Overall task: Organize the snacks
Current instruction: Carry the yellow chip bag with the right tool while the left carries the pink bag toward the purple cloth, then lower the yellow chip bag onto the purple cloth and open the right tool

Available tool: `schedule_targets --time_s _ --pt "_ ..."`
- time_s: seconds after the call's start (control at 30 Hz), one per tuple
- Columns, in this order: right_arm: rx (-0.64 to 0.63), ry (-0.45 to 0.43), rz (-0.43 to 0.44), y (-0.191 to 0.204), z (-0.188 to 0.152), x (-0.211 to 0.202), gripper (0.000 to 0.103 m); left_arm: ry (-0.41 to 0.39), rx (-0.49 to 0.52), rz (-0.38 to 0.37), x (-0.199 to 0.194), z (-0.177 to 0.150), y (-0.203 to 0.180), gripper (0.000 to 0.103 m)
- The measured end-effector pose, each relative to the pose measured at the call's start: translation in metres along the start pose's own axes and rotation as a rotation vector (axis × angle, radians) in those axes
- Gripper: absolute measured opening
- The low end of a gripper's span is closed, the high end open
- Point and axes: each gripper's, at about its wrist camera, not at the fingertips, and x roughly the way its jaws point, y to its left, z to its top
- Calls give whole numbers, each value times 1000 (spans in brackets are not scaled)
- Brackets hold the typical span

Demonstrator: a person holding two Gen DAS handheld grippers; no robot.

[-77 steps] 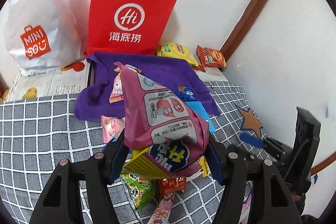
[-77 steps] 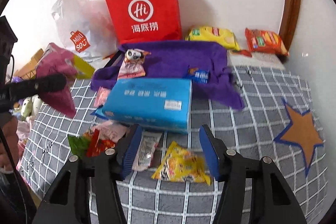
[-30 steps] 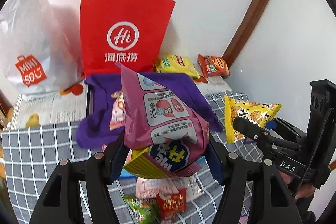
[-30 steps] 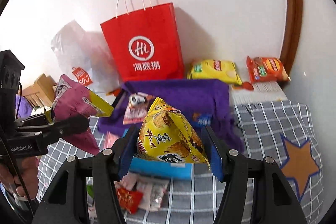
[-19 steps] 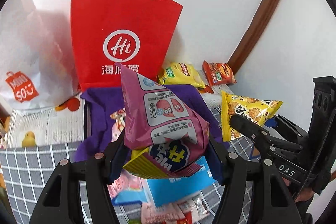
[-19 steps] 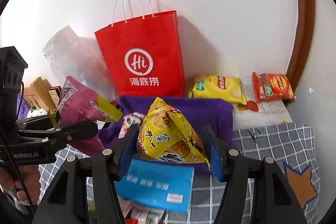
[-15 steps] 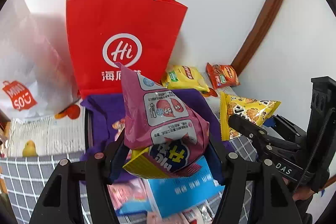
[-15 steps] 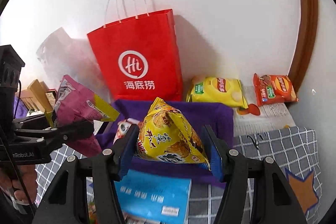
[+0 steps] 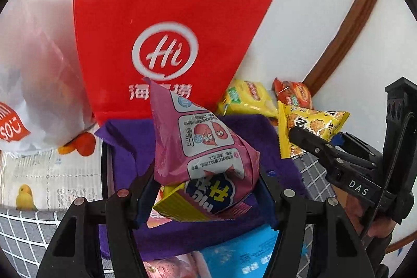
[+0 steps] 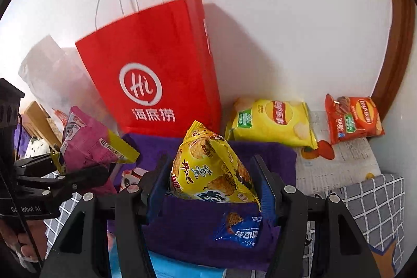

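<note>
Nearest the cameras, the left claw (image 9: 206,189) was clamped on a pink snack packet (image 9: 203,147), its blue pads pressing in on both sides, and the right claw (image 10: 211,186) was clamped in the same way on a yellow snack packet (image 10: 211,168); both packets were held clear above the surface below. Each claw also showed in the other's view: the right one at the right edge of the left view, gripped by a hand (image 9: 375,228), and the left one at the left edge of the right view. Under and just beyond the claws lay a purple cloth (image 10: 198,231) with a small blue packet (image 10: 239,228) resting on it, and a light blue pack (image 9: 242,254) lay at the cloth's near edge on a grey checked cover (image 10: 375,202). Behind the cloth a red paper bag (image 10: 156,74) stood upright against the white wall, with a white plastic bag (image 9: 28,74) to its left. To the right of the red bag, near the corner, a yellow crisp bag (image 10: 273,121) and an orange crisp bag (image 10: 351,119) lay flat side by side on a printed mat (image 10: 338,160). Judging by this, the sorting was only part done: two crisp bags looked placed at the back, two packets were in the air and not yet set down, and several small packets remained loose on the cloth and cover. Where the held packets belonged could not be told.
</note>
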Motion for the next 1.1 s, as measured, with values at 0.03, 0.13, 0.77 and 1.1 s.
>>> schedule_targets --time_s 0.03,0.13,0.77,1.1 --pt "-4 14 -5 -1 -1 6 61 15 1 8 5 0 2 64" --pt "-12 41 -13 -4 -4 17 61 26 -3 15 11 -2 6 64" --pt "-72 187 -33 -9 -22 60 61 54 -34 19 26 -5 20 64" --pt "-67 229 -48 -11 -27 70 61 61 -50 -8 26 -4 23 64"
